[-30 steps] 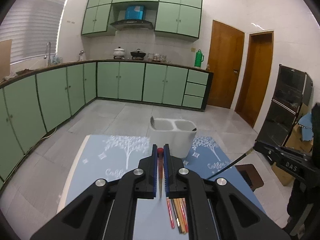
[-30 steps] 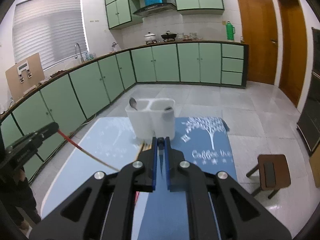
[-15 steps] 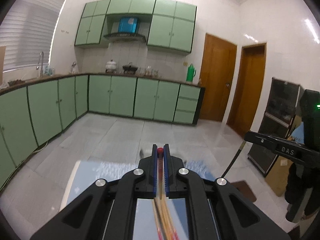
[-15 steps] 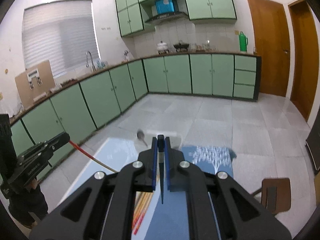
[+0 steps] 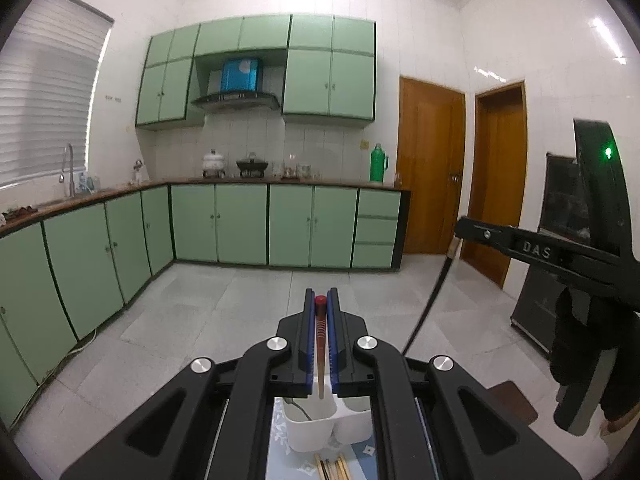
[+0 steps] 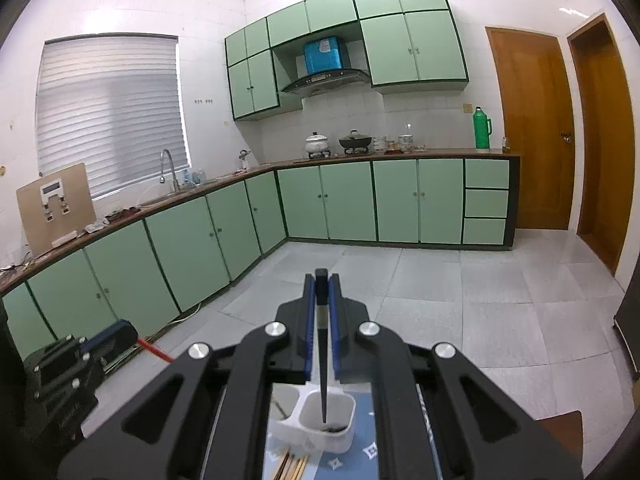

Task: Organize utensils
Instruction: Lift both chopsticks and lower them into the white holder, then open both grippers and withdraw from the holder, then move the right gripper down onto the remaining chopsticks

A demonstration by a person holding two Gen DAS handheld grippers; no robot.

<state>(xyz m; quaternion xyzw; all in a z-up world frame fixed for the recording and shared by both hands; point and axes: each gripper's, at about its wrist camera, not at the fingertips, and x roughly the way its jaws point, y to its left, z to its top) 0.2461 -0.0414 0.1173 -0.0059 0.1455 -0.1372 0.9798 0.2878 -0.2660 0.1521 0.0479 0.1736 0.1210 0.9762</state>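
My left gripper (image 5: pixel 321 300) is shut on a red-tipped wooden chopstick (image 5: pixel 320 344) that hangs down over the left cup of a white two-cup utensil holder (image 5: pixel 312 430). My right gripper (image 6: pixel 321 280) is shut on a black chopstick (image 6: pixel 322 364) whose tip points into the right cup of the holder (image 6: pixel 320 432). A spoon handle (image 5: pixel 298 406) leans in the left cup. Several loose chopsticks (image 5: pixel 334 468) lie on the blue mat in front of the holder; they also show in the right wrist view (image 6: pixel 294 466). The right gripper with its black chopstick (image 5: pixel 430 304) shows at the right of the left wrist view.
The holder stands on a blue patterned mat (image 6: pixel 368 452). Green kitchen cabinets (image 5: pixel 240 224) line the far wall and the left. A dark wooden stool (image 5: pixel 516 400) stands to the right of the table. Two wooden doors (image 5: pixel 432 168) are at the back right.
Both grippers have risen and tilted up, each with its chopstick. The holder has dropped from mid-frame to below the fingers, and the chopstick tips now hang over its cups.
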